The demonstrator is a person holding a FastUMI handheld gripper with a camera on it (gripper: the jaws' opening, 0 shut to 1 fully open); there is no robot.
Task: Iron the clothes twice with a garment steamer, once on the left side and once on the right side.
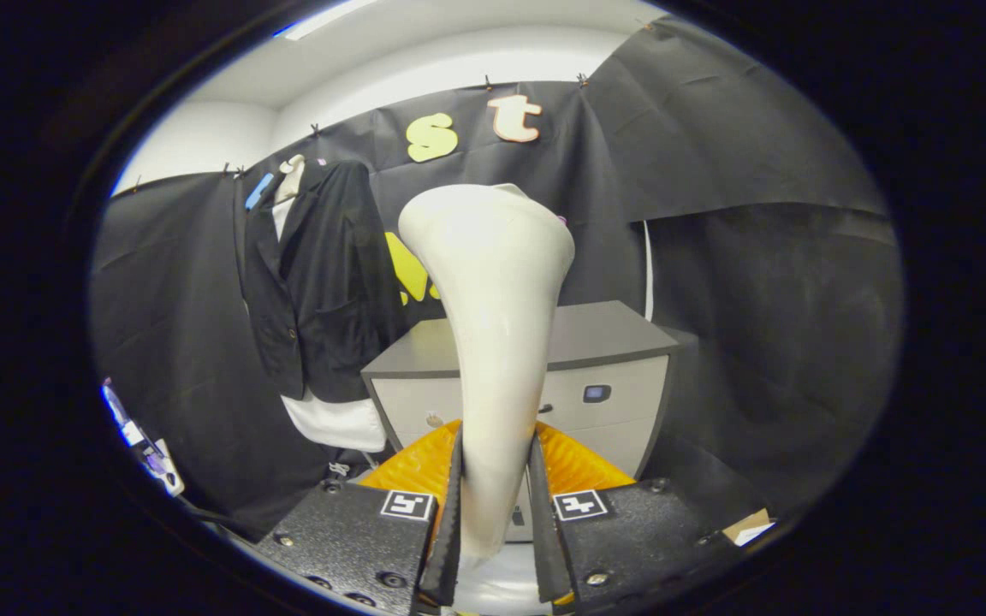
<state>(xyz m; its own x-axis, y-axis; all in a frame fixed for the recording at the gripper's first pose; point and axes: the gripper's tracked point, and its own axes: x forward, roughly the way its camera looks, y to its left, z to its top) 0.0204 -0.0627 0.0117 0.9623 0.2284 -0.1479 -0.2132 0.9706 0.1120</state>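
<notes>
Jacket [322,282] first, over on the left: a black jacket over a white shirt [337,422], hanging on the booth wall with its length running top to bottom, collar up and white hem showing below. That's the garment to be steamed, and it sits well to the left of the fingers and beyond them, so by my reading the coming move turns on swinging the tool leftward and forward until its head faces the cloth. Moving across to the middle, the garment steamer [493,342] stands almost straight up between the fingers, long axis vertical with a slight lean, narrow handle low and the broad white head flaring at the top. The gripper [497,505] is clamped on that handle, both dark fingers [450,513] pressing its sides, orange panels showing just behind them. Behind the steamer sits a grey cabinet [613,376], with a small dark fitting on its drawer front, too small to make out. The steamer head looks clear of the jacket at the moment, not touching it, so I'd judge neither the left pass nor the right pass is under way. As for writing: no brand or label legible on steamer or cabinet; each gripper block carries a square black-and-white marker [579,505], a pattern and no words.
</notes>
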